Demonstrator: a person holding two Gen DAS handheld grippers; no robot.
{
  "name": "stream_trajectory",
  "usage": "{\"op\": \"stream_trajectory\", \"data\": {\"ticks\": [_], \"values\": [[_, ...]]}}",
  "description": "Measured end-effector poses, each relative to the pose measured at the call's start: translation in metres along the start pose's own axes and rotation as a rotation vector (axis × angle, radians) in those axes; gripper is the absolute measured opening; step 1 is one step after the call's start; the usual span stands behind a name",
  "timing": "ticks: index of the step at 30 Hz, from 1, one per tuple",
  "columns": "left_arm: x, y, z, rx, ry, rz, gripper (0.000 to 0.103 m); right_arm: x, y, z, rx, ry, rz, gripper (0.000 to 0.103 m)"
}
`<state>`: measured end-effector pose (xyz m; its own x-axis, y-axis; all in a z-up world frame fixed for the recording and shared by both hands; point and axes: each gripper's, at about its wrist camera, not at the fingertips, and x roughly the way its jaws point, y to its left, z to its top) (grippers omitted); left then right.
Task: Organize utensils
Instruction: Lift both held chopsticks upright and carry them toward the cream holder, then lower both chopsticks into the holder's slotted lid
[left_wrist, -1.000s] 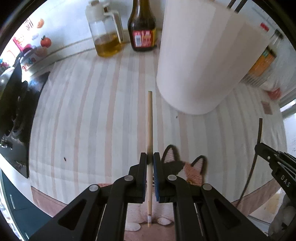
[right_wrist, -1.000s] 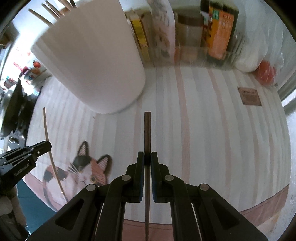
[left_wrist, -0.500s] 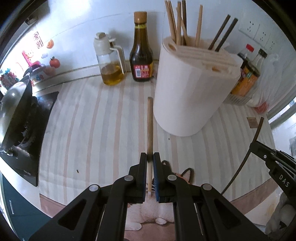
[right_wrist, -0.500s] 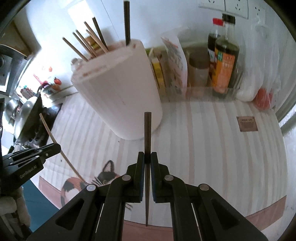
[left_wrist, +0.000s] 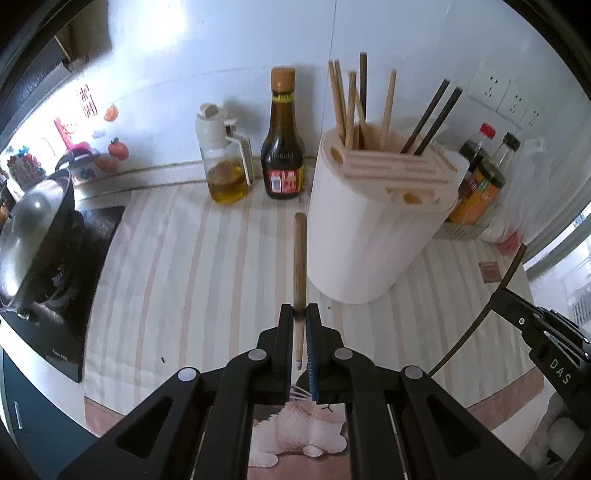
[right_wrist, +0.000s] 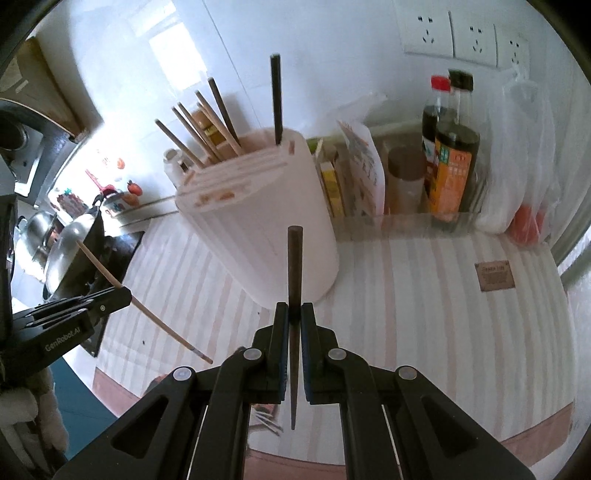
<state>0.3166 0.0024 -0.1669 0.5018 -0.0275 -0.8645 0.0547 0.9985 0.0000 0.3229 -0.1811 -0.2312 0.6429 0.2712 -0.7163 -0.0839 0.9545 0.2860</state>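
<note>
My left gripper (left_wrist: 300, 314) is shut on a light wooden chopstick (left_wrist: 300, 258), held above the striped mat and pointing toward the white utensil holder (left_wrist: 373, 236). My right gripper (right_wrist: 294, 312) is shut on a dark brown chopstick (right_wrist: 294, 269), also in front of the holder (right_wrist: 266, 236). The holder has several light and dark chopsticks standing in its slotted top. Each gripper shows in the other's view: the right one at the right edge (left_wrist: 496, 295) with the dark chopstick (left_wrist: 476, 325), the left one at the left edge (right_wrist: 125, 293) with the light chopstick (right_wrist: 155, 317).
An oil dispenser (left_wrist: 225, 162) and a dark sauce bottle (left_wrist: 282, 147) stand behind the mat at the wall. A stove with a wok (left_wrist: 33, 236) is at the left. Bottles and packets (right_wrist: 450, 162) fill a clear tray right of the holder. A white plastic bag (right_wrist: 517, 155) is beyond.
Both grippers have risen and pulled back from the holder with their chopsticks. The holder's top and the chopsticks in it have come into view.
</note>
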Motion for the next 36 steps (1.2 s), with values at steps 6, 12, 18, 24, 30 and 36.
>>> {"op": "stream_trajectory", "data": {"ticks": [6, 12, 18, 24, 30, 36], "values": [[-0.029, 0.000, 0.016, -0.003, -0.067, -0.009, 0.004, -0.029, 0.010, 0.021, -0.017, -0.079, 0.019, 0.006], [-0.059, 0.001, 0.036, -0.012, -0.128, -0.012, 0.004, -0.062, 0.021, 0.051, -0.044, -0.165, 0.035, 0.006], [-0.087, 0.003, 0.063, -0.031, -0.190, -0.021, 0.004, -0.090, 0.034, 0.079, -0.072, -0.232, 0.043, 0.006], [-0.110, -0.004, 0.096, -0.022, -0.255, -0.031, 0.004, -0.113, 0.049, 0.113, -0.115, -0.295, 0.045, 0.006], [-0.112, -0.013, 0.131, -0.030, -0.294, -0.007, 0.004, -0.119, 0.056, 0.152, -0.145, -0.340, 0.021, 0.006], [-0.109, -0.019, 0.160, -0.059, -0.324, 0.030, 0.004, -0.113, 0.060, 0.184, -0.151, -0.372, -0.002, 0.006]]}}
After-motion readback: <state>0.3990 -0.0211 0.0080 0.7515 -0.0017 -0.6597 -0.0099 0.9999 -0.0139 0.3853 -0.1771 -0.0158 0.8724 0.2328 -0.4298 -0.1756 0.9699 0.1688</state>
